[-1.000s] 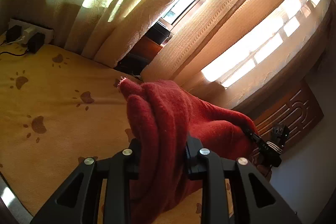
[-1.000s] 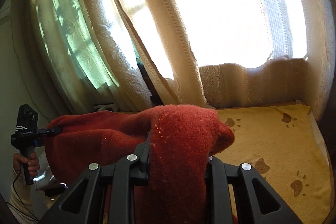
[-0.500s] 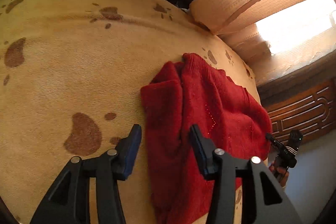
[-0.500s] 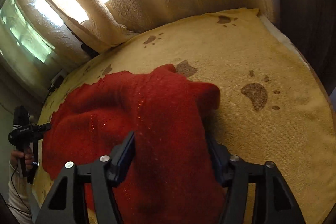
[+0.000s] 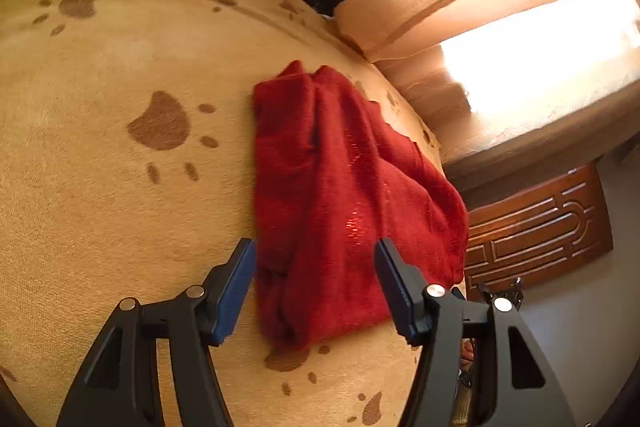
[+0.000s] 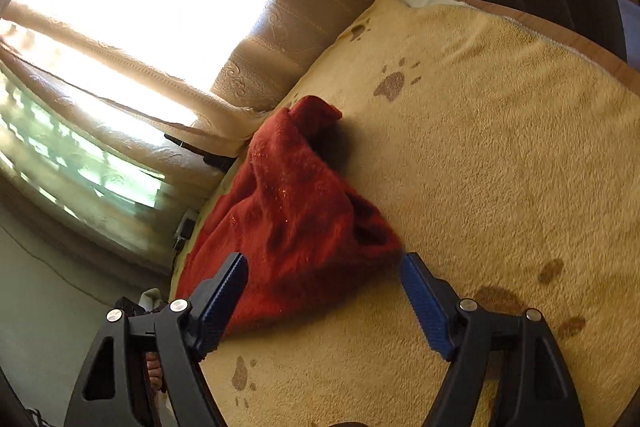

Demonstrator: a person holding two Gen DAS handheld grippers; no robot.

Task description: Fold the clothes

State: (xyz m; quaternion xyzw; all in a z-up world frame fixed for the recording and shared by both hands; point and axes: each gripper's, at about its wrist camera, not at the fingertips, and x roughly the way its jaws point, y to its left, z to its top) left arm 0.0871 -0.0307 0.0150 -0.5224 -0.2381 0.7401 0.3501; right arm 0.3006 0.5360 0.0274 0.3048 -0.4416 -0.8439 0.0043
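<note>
Red sweater (image 5: 344,195) lies bunched mid-frame on the paw-print blanket (image 5: 100,211), dropped there for folding, since the left gripper (image 5: 314,279) and right gripper (image 6: 324,287) have just been opening, pads clear of it.

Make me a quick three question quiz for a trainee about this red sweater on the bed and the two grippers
1. True or false: the red knitted sweater lies on the yellow paw-print blanket.
2. The left gripper is: A) shut on the sweater, B) open, C) out of view.
3. Fill in: the right gripper has its blue-padded jaws ____.

Key: 1 true; 2 B, its jaws have just been opening and the pads clear the cloth; 3 open.
</note>
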